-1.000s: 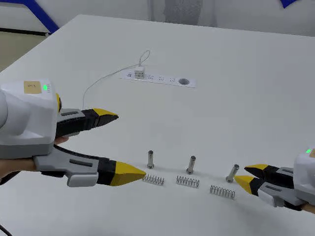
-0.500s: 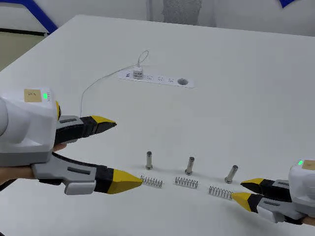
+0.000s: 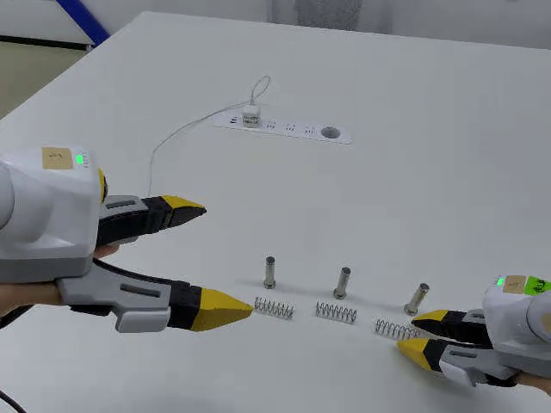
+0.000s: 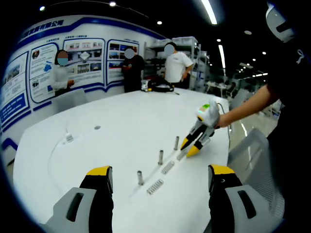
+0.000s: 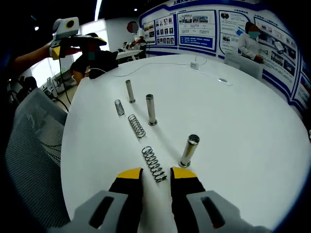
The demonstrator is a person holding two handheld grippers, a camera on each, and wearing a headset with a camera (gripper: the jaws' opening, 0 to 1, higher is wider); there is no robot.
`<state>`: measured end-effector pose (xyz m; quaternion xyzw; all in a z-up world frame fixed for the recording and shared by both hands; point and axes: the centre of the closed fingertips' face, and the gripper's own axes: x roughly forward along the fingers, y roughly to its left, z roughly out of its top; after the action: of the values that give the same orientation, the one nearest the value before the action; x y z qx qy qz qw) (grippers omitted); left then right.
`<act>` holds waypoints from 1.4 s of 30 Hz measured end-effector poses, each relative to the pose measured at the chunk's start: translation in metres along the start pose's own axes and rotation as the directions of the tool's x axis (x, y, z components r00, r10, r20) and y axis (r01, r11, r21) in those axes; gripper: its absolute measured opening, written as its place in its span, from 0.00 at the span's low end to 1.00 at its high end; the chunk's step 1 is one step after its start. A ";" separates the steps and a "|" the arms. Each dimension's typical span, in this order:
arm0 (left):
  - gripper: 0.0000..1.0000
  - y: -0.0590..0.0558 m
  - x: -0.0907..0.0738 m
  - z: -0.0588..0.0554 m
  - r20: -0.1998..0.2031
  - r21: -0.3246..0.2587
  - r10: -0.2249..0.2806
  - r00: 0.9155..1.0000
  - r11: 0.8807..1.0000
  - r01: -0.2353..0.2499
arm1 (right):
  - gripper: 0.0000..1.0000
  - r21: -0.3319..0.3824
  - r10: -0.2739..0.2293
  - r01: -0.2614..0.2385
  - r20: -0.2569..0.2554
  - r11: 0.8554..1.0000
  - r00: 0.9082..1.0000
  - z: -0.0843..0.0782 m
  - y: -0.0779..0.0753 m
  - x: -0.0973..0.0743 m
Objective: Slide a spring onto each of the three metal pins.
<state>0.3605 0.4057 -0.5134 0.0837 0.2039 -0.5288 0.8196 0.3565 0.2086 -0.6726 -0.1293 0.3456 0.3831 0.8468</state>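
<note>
Three short metal pins stand upright in a row on the white table: left pin [image 3: 269, 272], middle pin [image 3: 343, 282], right pin [image 3: 417, 298]. A spring lies flat in front of each: left spring [image 3: 274, 308], middle spring [image 3: 336, 312], right spring [image 3: 394, 328]. My left gripper [image 3: 222, 255] is wide open and empty, its lower tip just left of the left spring. My right gripper [image 3: 415, 334] is open by a narrow gap at the right spring's end. In the right gripper view the right spring [image 5: 154, 164] runs in between the tips of my right gripper [image 5: 156, 174], beside the right pin [image 5: 189, 150].
A white power strip [image 3: 284, 129] with a plugged charger and a thin cable [image 3: 176, 138] lies farther back on the table. A mesh chair [image 5: 34, 145] stands at the table's near edge. People stand by the wall panels across the room.
My right gripper has dropped from beside the right pin to the right spring's end and has narrowed a little. The left gripper has held its place; the head camera has shifted slightly.
</note>
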 end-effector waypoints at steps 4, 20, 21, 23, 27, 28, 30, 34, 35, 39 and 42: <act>0.82 -0.001 0.001 0.001 0.010 -0.010 -0.007 1.000 1.000 0.008 | 0.22 -0.011 0.001 -0.001 0.003 1.000 1.000 0.001 0.001 0.001; 0.81 -0.002 0.002 0.000 0.003 -0.007 -0.012 1.000 1.000 0.012 | 0.12 -0.094 0.019 -0.022 -0.029 0.995 0.999 -0.005 0.007 0.003; 0.81 -0.002 0.002 0.000 0.003 -0.007 -0.012 1.000 1.000 0.012 | 0.12 -0.092 0.017 -0.019 -0.025 0.996 1.000 -0.004 0.007 0.003; 0.81 -0.003 0.002 -0.001 0.002 -0.008 -0.014 1.000 1.000 0.014 | 0.12 -0.101 0.015 -0.018 -0.036 0.995 0.999 -0.005 0.007 0.003; 0.81 -0.005 0.002 -0.003 -0.002 -0.008 -0.015 1.000 1.000 0.015 | 0.11 -0.117 0.007 -0.013 -0.049 0.993 0.999 -0.006 0.007 0.002; 0.81 -0.005 0.002 -0.004 -0.004 -0.007 -0.015 1.000 1.000 0.015 | 0.11 -0.117 0.007 -0.012 -0.050 0.993 0.999 -0.006 0.007 0.002; 0.81 -0.005 0.002 -0.003 -0.002 -0.006 -0.014 1.000 1.000 0.014 | 0.11 -0.106 0.011 -0.016 -0.049 0.994 0.999 -0.005 0.007 0.000; 0.80 -0.004 0.001 -0.001 0.004 0.000 -0.010 1.000 1.000 0.010 | 0.11 -0.105 0.015 -0.018 -0.037 0.994 0.999 0.000 0.009 -0.007; 0.80 -0.005 0.001 -0.001 0.005 0.001 -0.010 1.000 1.000 0.010 | 0.11 -0.106 0.016 -0.019 -0.034 0.994 0.999 0.002 0.009 -0.008; 0.78 -0.007 0.003 0.002 0.020 -0.004 -0.019 1.000 1.000 0.019 | 0.11 -0.107 0.019 -0.021 -0.021 0.994 1.000 0.008 0.010 -0.015; 0.76 -0.011 0.007 0.003 0.027 -0.005 -0.032 0.999 0.999 0.032 | 0.10 -0.116 0.024 -0.026 -0.015 0.993 1.000 0.014 0.010 -0.020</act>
<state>0.3540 0.3943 -0.5122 0.0712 0.1955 -0.5423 0.8140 0.3464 0.2113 -0.6484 -0.1766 0.3303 0.4122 0.8306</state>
